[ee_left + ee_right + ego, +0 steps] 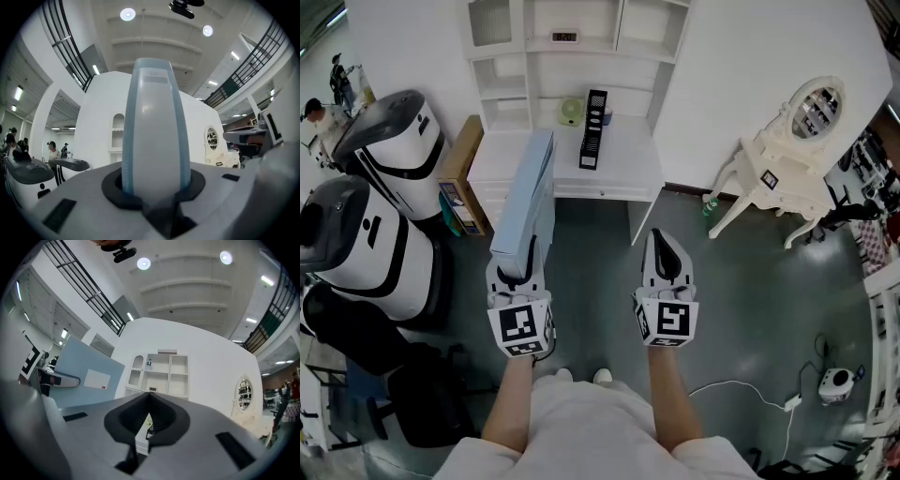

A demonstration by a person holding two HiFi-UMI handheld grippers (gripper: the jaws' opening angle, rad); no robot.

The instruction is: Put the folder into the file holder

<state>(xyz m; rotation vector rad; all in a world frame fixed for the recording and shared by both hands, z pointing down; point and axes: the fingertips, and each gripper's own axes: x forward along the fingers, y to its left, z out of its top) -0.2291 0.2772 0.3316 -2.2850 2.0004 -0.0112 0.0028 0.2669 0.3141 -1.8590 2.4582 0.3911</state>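
The light blue flat plastic folder [528, 202] is up in the air, pinched at its bottom end by the left gripper [520, 277]. It stands on its edge and points away from the person, toward the white table [623, 164]. Its far end is over the near left part of the table. In the left gripper view, the black pads press on both sides of the folder [156, 126].

The right gripper [663, 246] is just beside it, over the grey floor [741, 300]. Its jaws are pressed together and hold nothing.

The tall black file holder [594, 129] stands on the table, to the right of the folder and not touching it. A small round green thing [572, 112] sits next to the file holder. White shelves [581, 42] rise behind the table.
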